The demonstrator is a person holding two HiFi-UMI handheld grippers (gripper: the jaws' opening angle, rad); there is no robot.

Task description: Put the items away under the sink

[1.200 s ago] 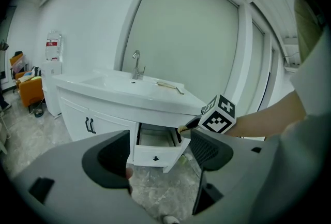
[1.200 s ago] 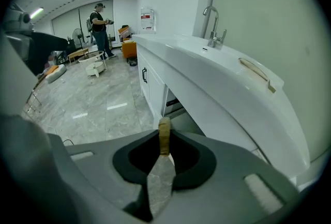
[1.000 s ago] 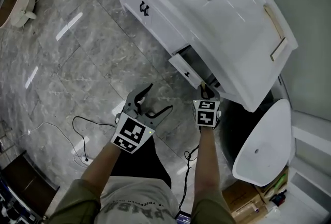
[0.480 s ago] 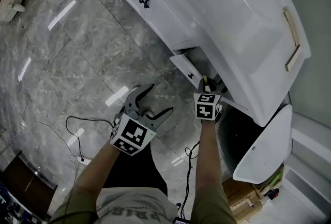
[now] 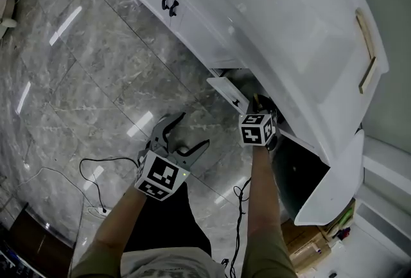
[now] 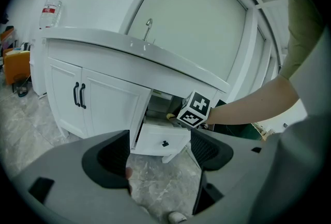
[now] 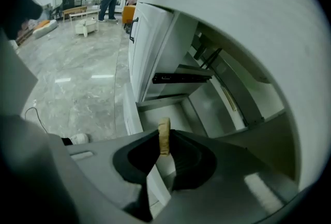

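A: Where is the right gripper [image 5: 259,106]?
B: That arm is stretched out straight. The gripper points steeply down at the open drawer [image 5: 226,90] under the sink [image 5: 302,33]. Its jaws are almost closed, pinching a thin tan piece [image 7: 164,134] on its edge over the drawer.
A: And the left gripper [image 5: 190,131]?
B: Out over the floor [image 5: 83,65], tipped down a little. Its jaws are wide apart with nothing in them.

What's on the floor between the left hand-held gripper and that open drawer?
Nothing: bare marble floor separates left hand-held gripper and drawer, per head view.
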